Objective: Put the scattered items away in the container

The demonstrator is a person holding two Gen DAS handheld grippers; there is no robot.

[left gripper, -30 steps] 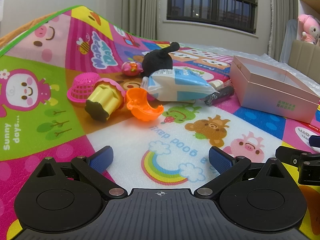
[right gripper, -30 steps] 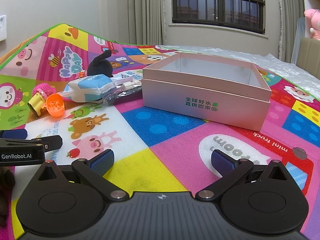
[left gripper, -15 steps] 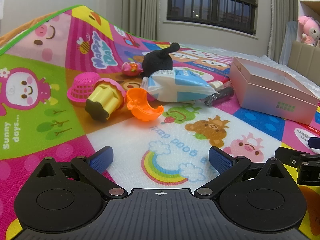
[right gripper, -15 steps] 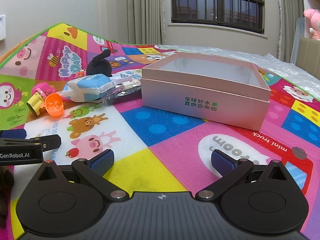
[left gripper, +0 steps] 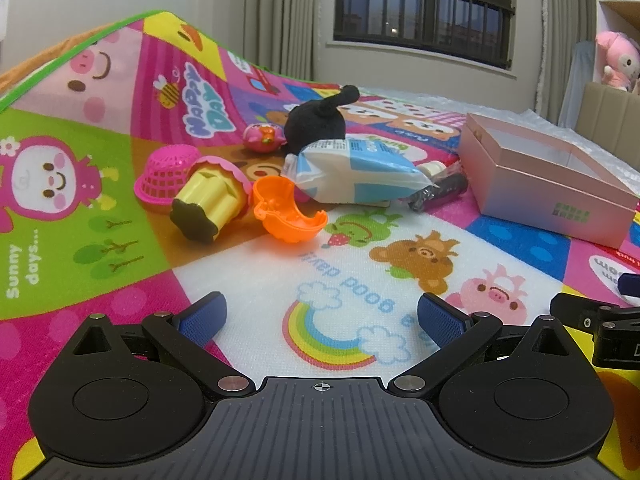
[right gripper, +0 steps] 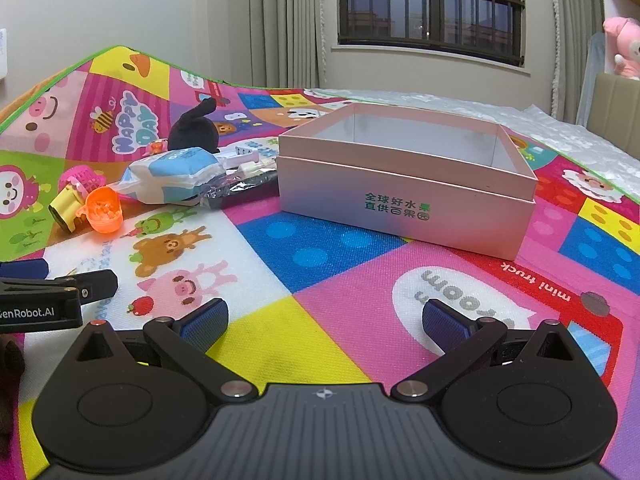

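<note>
While both the left hand-held gripper [left gripper: 320, 314] and right hand-held gripper [right gripper: 325, 320] gape released, toys lie left of the pink box [right gripper: 404, 184].

The play mat [right gripper: 320, 316] is woven, rough cloth. The pink box [right gripper: 404, 216] looks like matt card. The orange cup [left gripper: 288, 216] is glossy plastic, the pouch [left gripper: 352, 172] smooth film, the black toy [left gripper: 316, 124] fuzzy plush.

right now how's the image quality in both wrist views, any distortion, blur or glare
Left wrist view: strong fisheye bending, the play mat bulges upward at left; the orange toy is sharp; no glare. Right wrist view: same curvature, dark corners; the pink box is crisp with readable green print; even indoor light, soft shadows, dusk outside the window.
</note>
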